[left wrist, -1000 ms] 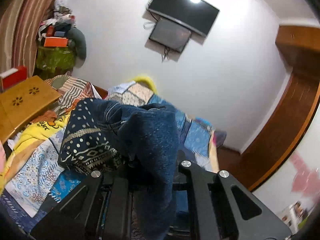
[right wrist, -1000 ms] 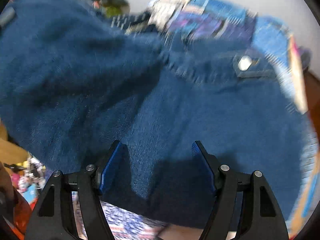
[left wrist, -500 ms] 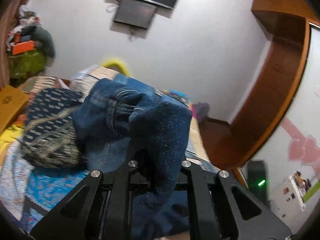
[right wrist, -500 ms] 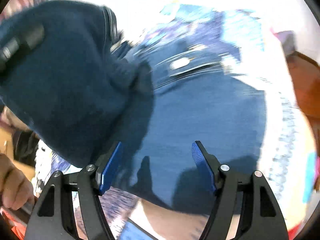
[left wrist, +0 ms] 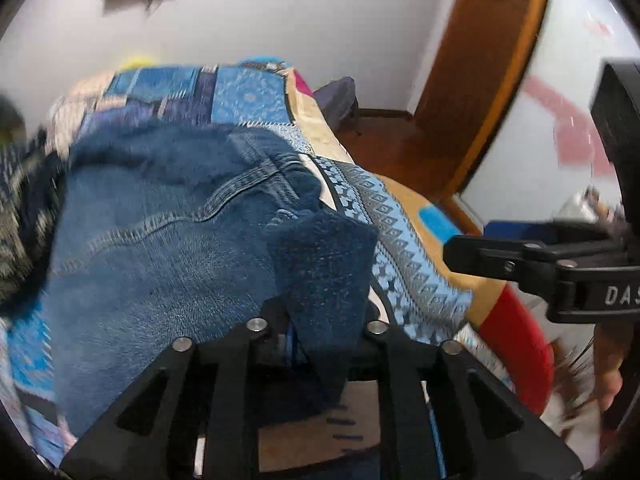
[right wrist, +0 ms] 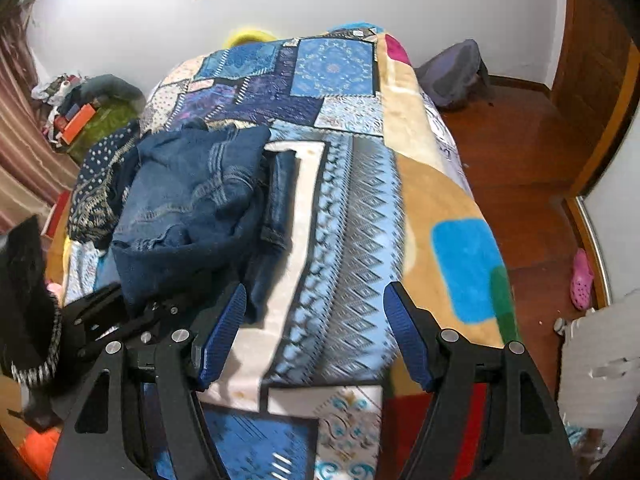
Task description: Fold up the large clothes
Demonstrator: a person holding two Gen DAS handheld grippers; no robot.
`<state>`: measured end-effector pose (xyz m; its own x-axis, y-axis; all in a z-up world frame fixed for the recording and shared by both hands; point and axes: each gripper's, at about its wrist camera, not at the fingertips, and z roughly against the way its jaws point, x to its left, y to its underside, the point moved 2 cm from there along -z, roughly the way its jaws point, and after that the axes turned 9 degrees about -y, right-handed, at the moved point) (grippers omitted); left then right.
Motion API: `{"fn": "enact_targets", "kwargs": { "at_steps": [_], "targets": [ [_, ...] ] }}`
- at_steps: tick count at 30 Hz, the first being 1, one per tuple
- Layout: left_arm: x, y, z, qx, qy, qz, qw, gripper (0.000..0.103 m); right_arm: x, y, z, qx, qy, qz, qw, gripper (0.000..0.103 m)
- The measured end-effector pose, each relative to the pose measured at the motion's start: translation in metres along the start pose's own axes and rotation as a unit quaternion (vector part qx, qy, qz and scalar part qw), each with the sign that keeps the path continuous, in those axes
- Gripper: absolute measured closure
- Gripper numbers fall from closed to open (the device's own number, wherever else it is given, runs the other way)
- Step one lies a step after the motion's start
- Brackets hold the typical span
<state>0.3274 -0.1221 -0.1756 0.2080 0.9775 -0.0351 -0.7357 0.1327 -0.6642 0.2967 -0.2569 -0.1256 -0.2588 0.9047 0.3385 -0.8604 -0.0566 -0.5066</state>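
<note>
A pair of blue jeans (left wrist: 160, 240) lies bunched on the left half of the bed; it also shows in the right wrist view (right wrist: 192, 204). My left gripper (left wrist: 316, 328) is shut on a fold of the jeans and holds it just above the blanket; it shows at the lower left of the right wrist view (right wrist: 132, 316). My right gripper (right wrist: 316, 340) is open and empty above the bed's near end, to the right of the jeans. One of its fingers (left wrist: 520, 256) shows at the right of the left wrist view.
A patchwork blanket (right wrist: 352, 208) covers the bed. A dark dotted cloth (right wrist: 100, 184) lies left of the jeans. A grey bag (right wrist: 452, 68) and a pink shoe (right wrist: 582, 280) lie on the wooden floor at the right. Clutter (right wrist: 80, 112) stands at the far left.
My left gripper has swung right and down with the jeans fold. My right gripper has pulled back off the jeans and now looks over the whole bed.
</note>
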Motion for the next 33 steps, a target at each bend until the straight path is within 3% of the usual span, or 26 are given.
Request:
{"fn": "enact_targets", "kwargs": {
  "at_steps": [3, 5, 10, 18, 22, 26, 30, 33],
  "targets": [
    [-0.004, -0.001, 0.015, 0.016, 0.02, -0.018, 0.9995, 0.061, 0.002, 0.004, 0.002, 0.003, -0.011, 0.002, 1.0, 0.035],
    [-0.004, 0.0, 0.026, 0.012, 0.019, -0.027, 0.9994, 0.058, 0.006, 0.005, 0.009, -0.005, -0.016, 0.006, 1.0, 0.035],
    [0.012, 0.002, 0.06, -0.028, -0.024, -0.047, 0.9982, 0.046, 0.022, -0.003, 0.028, -0.034, -0.031, 0.027, 0.999, 0.035],
    [0.085, -0.007, 0.088, -0.068, -0.106, -0.014, 0.9919, 0.031, 0.065, -0.02, 0.018, -0.045, -0.06, 0.076, 0.994, 0.035],
    [0.127, 0.0, 0.072, -0.036, -0.124, 0.034, 0.991, 0.031, 0.075, -0.017, -0.01, -0.02, -0.068, 0.082, 0.994, 0.035],
    [0.163, 0.021, 0.048, 0.007, -0.137, 0.1, 0.9854, 0.031, 0.061, -0.008, -0.037, 0.017, -0.044, 0.07, 0.996, 0.035],
    [0.182, 0.048, 0.022, 0.054, -0.119, 0.142, 0.9811, 0.03, 0.035, 0.002, -0.047, 0.041, -0.04, 0.041, 0.998, 0.031],
    [0.185, 0.058, 0.017, 0.055, -0.099, 0.157, 0.9811, 0.03, 0.026, 0.009, -0.045, 0.042, -0.055, 0.024, 0.997, 0.028]
  ]
}}
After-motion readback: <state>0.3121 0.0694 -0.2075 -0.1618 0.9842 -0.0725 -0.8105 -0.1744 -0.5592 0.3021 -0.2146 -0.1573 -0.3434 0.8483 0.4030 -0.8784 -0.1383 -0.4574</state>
